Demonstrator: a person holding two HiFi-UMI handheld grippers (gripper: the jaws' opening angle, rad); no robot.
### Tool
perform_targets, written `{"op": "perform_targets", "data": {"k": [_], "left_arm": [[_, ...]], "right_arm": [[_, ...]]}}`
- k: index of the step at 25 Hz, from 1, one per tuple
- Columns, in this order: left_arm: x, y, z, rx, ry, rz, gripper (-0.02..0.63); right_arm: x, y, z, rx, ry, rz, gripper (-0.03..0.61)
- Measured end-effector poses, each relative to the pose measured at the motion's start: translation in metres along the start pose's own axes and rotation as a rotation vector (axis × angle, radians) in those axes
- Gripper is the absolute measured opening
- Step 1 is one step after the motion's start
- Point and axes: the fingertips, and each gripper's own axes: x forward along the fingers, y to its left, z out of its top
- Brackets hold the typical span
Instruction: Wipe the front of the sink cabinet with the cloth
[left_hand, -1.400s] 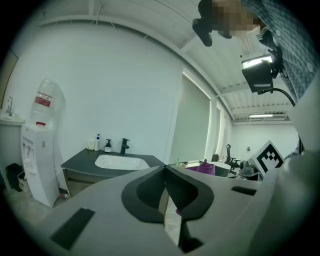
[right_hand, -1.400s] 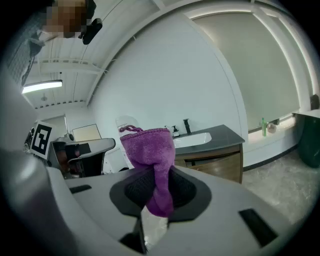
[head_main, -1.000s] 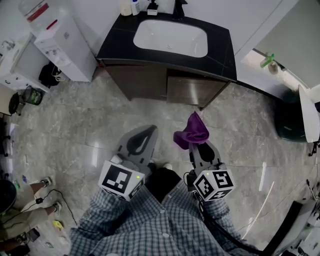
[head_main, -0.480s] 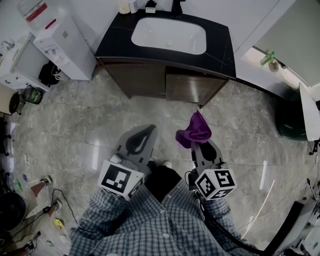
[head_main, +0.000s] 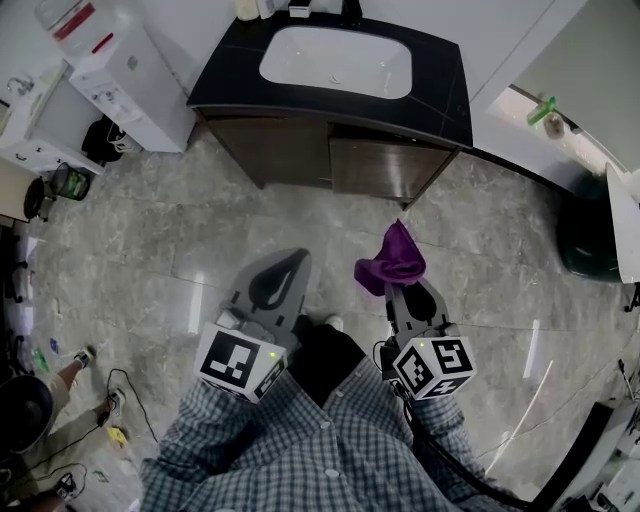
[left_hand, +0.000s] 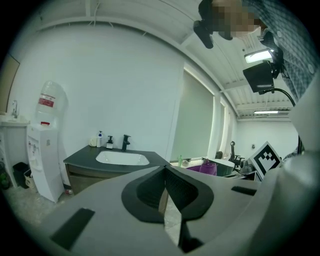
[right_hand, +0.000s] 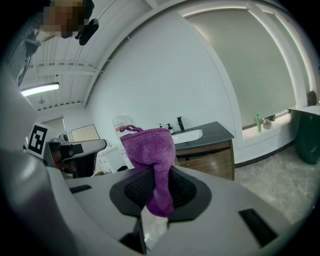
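Note:
The sink cabinet (head_main: 330, 160) has a brown wooden front under a black counter with a white basin (head_main: 335, 60); it stands ahead across the marble floor, also in the left gripper view (left_hand: 82, 177) and the right gripper view (right_hand: 210, 155). A purple cloth (head_main: 392, 258) (right_hand: 150, 160) is bunched upright in my right gripper (head_main: 400, 290), whose jaws are shut on it, well short of the cabinet. My left gripper (head_main: 275, 282) hangs beside it, jaws shut with nothing between them.
A white water dispenser (head_main: 120, 85) stands left of the cabinet. Bottles and a black tap (left_hand: 125, 142) sit at the counter's back. A dark green bin (head_main: 585, 235) is at the right. A person's feet (head_main: 100, 400) and cables lie at lower left.
The view has drifted slightly toward the cabinet; both grippers hold the same pose and the cloth stays gripped. The person's feet at lower left have shifted.

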Motion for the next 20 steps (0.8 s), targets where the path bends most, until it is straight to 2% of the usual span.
{"op": "perform_targets", "data": {"k": [13, 20], "left_arm": [[0.004, -0.021, -0.015, -0.008, 0.000, 0.043, 0.011], [0.022, -0.008, -0.009, -0.009, -0.018, 0.038, 0.011]], "right_arm": [[-0.021, -0.028, -0.011, -0.013, 0.007, 0.009, 0.074], [-0.009, -0.034, -0.001, -0.022, 0.007, 0.002, 0.074]]}}
